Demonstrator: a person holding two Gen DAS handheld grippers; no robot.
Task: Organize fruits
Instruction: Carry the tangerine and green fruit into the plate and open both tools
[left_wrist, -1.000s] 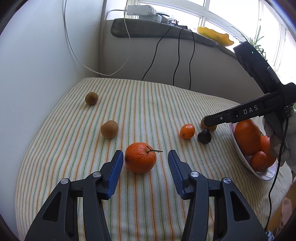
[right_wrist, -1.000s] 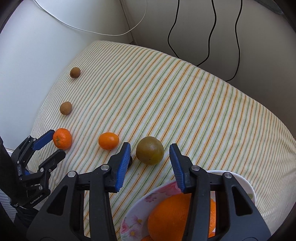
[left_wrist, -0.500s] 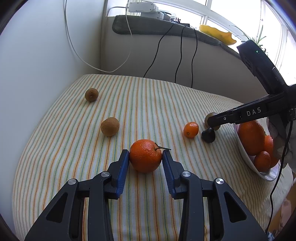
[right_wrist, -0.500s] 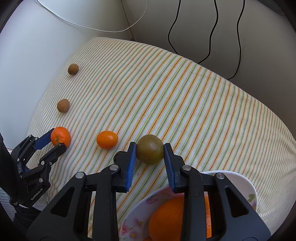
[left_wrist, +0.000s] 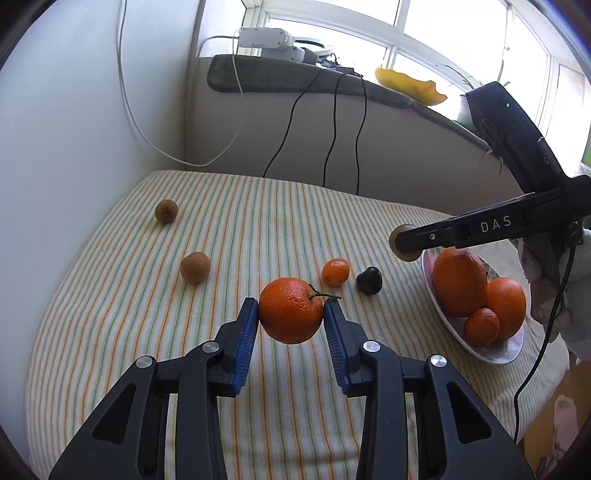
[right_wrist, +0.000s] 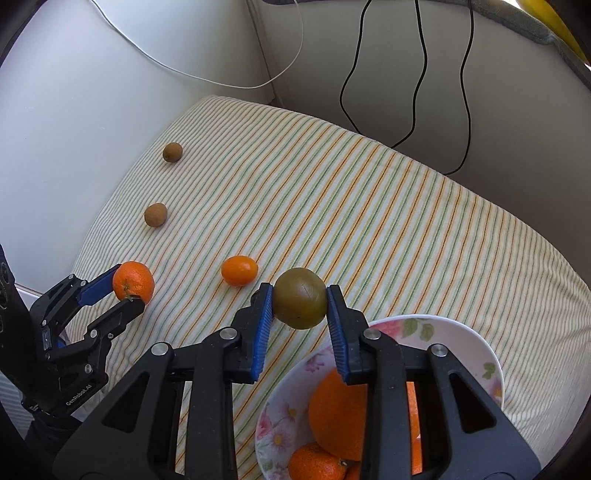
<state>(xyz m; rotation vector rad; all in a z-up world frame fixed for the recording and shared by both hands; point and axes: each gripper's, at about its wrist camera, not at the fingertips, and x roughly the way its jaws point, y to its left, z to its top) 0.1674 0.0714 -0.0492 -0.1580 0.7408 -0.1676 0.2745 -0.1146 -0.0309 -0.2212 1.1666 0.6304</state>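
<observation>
Both grippers have just closed on fruit. The left gripper (left_wrist: 290, 314) now clamps the stemmed mandarin (left_wrist: 290, 311) between its blue pads; a second ago the jaws stood wide either side of it on the striped cloth (left_wrist: 258, 221). The right gripper (right_wrist: 300, 300) likewise grips the olive-green fruit (right_wrist: 300, 298), jaws clenched. Both fruits look lifted clear of the cloth (shadow gap beneath each).

The flowered bowl (right_wrist: 461, 332) sits just below the right gripper, already holding oranges. Likely next: both loads go to the bowl. Two kiwis (left_wrist: 195, 267) (left_wrist: 166, 211), the small orange fruit (left_wrist: 335, 272) and the dark fruit (left_wrist: 368, 280) are left on the cloth.
</observation>
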